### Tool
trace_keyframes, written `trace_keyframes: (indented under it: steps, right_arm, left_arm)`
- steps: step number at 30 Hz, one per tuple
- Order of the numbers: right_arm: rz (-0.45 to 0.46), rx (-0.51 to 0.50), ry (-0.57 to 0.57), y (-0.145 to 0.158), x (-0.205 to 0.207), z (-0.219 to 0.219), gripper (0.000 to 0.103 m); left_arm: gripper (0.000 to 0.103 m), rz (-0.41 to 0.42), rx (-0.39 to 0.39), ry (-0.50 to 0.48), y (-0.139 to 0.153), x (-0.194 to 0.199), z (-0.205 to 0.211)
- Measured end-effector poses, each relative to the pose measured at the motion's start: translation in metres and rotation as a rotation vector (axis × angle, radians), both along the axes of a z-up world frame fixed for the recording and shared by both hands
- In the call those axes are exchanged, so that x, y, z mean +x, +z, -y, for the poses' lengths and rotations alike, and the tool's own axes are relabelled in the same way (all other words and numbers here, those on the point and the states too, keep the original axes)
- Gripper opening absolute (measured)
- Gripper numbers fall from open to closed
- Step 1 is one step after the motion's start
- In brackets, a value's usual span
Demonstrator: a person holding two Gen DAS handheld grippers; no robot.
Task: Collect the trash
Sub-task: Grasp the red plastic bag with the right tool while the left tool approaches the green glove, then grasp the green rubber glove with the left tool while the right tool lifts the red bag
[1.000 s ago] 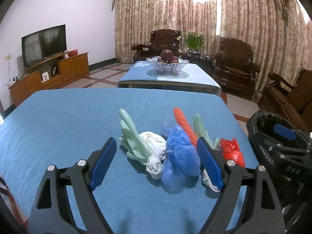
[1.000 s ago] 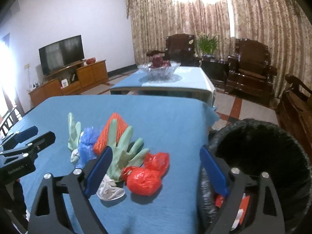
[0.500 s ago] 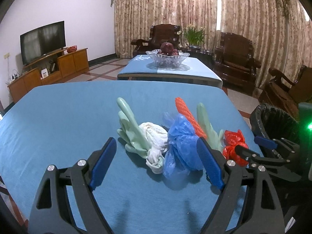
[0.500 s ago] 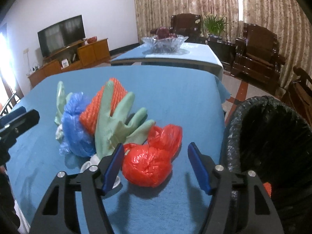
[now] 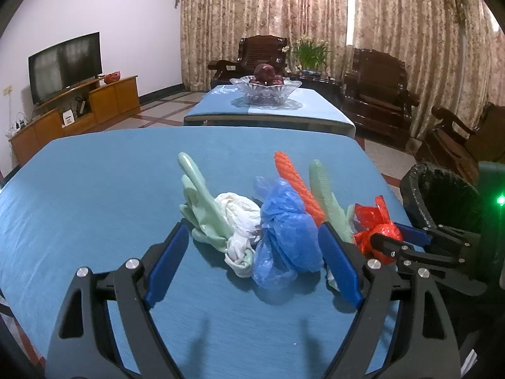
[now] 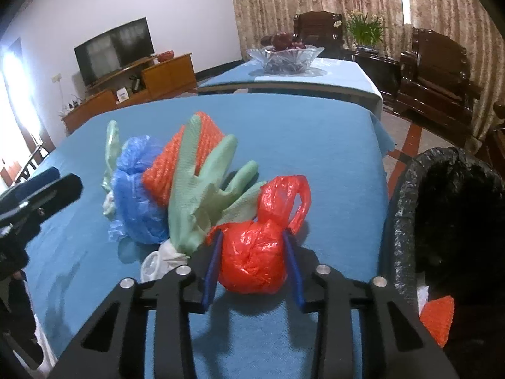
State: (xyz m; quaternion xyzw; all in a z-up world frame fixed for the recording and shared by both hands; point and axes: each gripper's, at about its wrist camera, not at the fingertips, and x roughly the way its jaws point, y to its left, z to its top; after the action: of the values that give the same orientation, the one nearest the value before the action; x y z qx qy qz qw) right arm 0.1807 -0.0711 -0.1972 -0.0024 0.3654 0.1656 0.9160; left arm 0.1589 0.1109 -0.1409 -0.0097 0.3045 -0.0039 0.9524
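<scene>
The right hand-held gripper [image 6: 252, 260] has just closed its jaws around the knotted red bag [image 6: 252, 259] at the counter [image 6: 315, 145] edge beside the black-lined bin [image 6: 442, 208], ready for lifting; the left hand-held gripper [image 5: 252, 263] hovers open over the blue bag [image 5: 287, 233].

You are working in a home living room. A flat television [image 5: 64, 66] stands on a low wooden cabinet [image 5: 75, 117] against the plain wall, heavy patterned curtains [image 5: 240, 19] cover the windows, and carved dark wood armchairs [image 5: 378, 91] ring a low table carrying a glass fruit bowl [image 5: 265, 90]. Your worktop [image 5: 94, 189] wears a blue cloth, above a tiled floor [image 5: 164, 107].
</scene>
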Motion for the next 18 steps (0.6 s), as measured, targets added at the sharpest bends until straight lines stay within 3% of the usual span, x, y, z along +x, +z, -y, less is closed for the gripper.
trace_keyframes:
  steps: [9,12,18]
  right_arm:
    - [0.086,0.031,-0.042,0.03,-0.012,0.026,0.035]
    - [0.104,0.04,-0.056,0.035,-0.015,0.038,0.035]
    - [0.122,0.026,-0.075,0.038,-0.018,0.053,0.035]
  left_arm:
    - [0.079,-0.007,-0.024,-0.05,-0.001,-0.001,0.027]
    - [0.072,-0.015,-0.028,-0.073,-0.005,0.001,0.041]
    - [0.05,-0.038,-0.038,-0.112,-0.015,0.017,0.067]
